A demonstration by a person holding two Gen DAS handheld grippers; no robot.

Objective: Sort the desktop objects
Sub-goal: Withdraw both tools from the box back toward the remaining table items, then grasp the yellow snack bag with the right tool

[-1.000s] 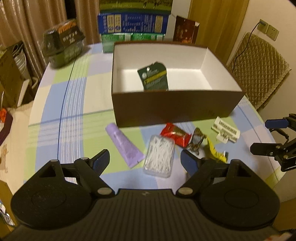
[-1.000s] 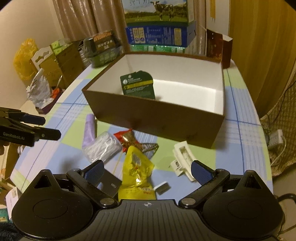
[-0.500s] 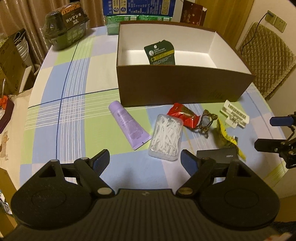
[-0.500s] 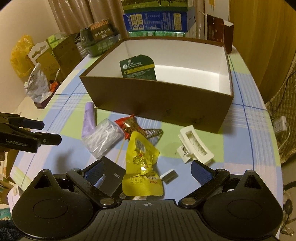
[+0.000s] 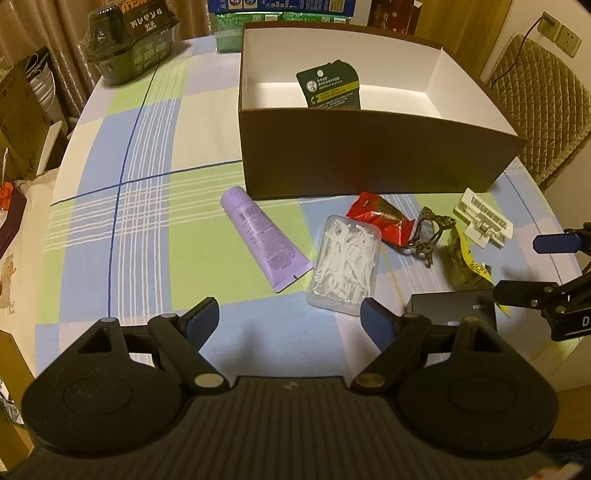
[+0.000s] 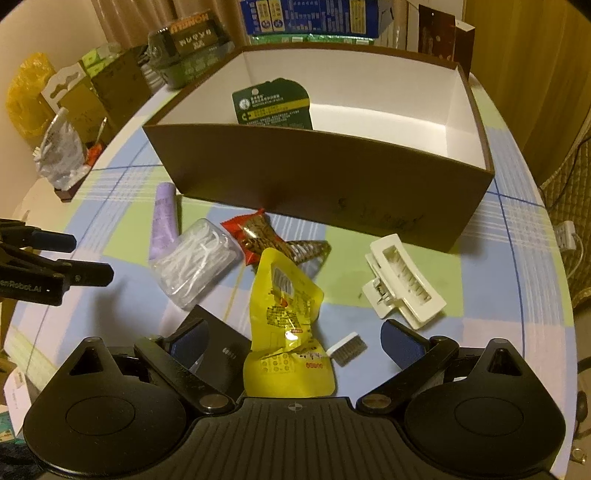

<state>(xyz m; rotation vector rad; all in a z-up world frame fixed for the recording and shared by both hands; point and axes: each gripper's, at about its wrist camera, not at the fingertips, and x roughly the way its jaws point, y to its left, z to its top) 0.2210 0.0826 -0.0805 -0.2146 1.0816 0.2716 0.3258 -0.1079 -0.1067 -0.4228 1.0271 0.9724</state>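
A brown box (image 5: 369,155) with a white inside holds a green packet (image 5: 332,86). In front of it lie a purple tube (image 5: 262,240), a clear case of floss picks (image 5: 345,262), a red snack pack (image 5: 380,221), a patterned hair clip (image 5: 430,232), a yellow pouch (image 6: 288,317), a white claw clip (image 6: 402,284), a black card box (image 6: 218,350) and a small white brush (image 6: 345,348). My left gripper (image 5: 288,321) is open and empty, just short of the tube and floss case. My right gripper (image 6: 295,343) is open, its jaws either side of the yellow pouch.
The checked tablecloth (image 5: 147,206) covers a round table. A dark food container (image 5: 133,40) stands at the far left, stacked cartons (image 6: 310,18) behind the box. Bags and boxes (image 6: 70,122) sit beyond the left edge; a padded chair (image 5: 539,107) stands on the right.
Both grippers have dropped and tilted down toward the clutter in front of the box, so the items look larger and nearer. Both stay open. No object has moved.
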